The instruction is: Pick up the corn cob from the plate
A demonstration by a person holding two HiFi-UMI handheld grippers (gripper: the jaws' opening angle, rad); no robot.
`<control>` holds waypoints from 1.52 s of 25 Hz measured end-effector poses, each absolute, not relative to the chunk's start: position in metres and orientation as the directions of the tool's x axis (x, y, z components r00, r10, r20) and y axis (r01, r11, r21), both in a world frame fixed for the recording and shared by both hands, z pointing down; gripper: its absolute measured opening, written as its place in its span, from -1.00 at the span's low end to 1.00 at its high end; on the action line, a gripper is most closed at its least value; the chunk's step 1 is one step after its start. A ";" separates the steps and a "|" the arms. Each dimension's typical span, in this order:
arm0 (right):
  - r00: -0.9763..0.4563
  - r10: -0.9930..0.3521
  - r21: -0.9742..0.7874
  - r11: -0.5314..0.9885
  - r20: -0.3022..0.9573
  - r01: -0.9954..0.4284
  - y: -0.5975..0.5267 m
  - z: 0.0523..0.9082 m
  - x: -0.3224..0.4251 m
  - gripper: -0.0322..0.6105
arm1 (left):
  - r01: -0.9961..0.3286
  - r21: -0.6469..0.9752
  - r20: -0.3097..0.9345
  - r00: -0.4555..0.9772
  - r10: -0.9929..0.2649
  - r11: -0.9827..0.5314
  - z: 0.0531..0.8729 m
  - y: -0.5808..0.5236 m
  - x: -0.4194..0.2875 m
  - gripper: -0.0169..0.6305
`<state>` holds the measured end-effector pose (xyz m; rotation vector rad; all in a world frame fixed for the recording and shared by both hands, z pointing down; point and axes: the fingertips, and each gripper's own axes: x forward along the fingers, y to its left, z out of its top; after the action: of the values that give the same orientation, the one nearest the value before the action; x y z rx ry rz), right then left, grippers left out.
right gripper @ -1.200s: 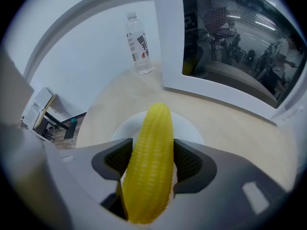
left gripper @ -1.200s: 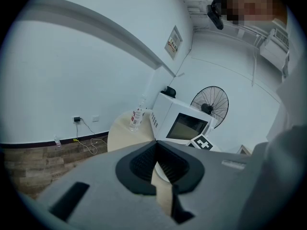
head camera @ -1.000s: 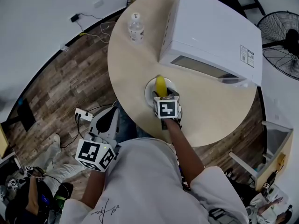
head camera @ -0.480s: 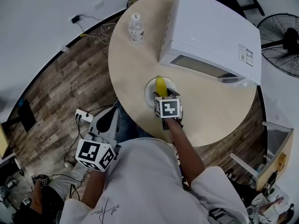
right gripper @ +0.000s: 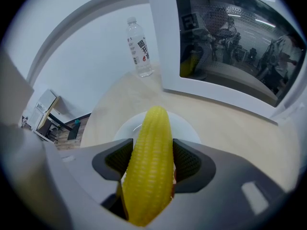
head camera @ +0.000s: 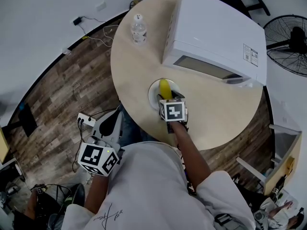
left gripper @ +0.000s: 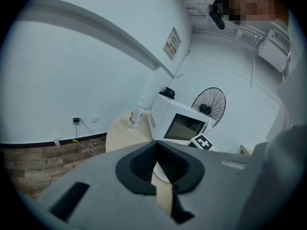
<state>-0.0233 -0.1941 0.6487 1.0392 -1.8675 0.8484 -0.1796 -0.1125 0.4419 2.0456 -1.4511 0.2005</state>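
Clamping the corn (right gripper: 154, 128) on both sides, the right gripper (right gripper: 149, 161) holds it lengthwise over the white plate (right gripper: 184, 128) on the round table (head camera: 144, 66) — tip toward the microwave (head camera: 216, 32). Whether the corn touches the plate cannot be told. The left gripper (left gripper: 156, 163) hangs off the table's edge — jaws pressed together on nothing.
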 end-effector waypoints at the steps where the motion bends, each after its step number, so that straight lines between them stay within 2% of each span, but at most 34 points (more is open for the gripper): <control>1: -0.326 -0.338 -0.161 0.434 0.883 -0.887 -0.194 0.648 -0.023 -0.05 | -0.895 0.393 0.454 0.387 -0.803 -0.209 0.442 -0.112 -0.179 -0.98; 38: -0.398 -0.412 -0.207 0.436 0.819 -0.876 -0.188 0.611 -0.016 -0.05 | -0.890 0.385 0.421 0.404 -0.812 -0.244 0.429 -0.098 -0.163 -0.98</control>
<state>-0.0161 -0.1878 0.6110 1.0817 -1.9890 0.8459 -0.1627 -0.0977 0.4286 2.0949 -1.4441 0.1796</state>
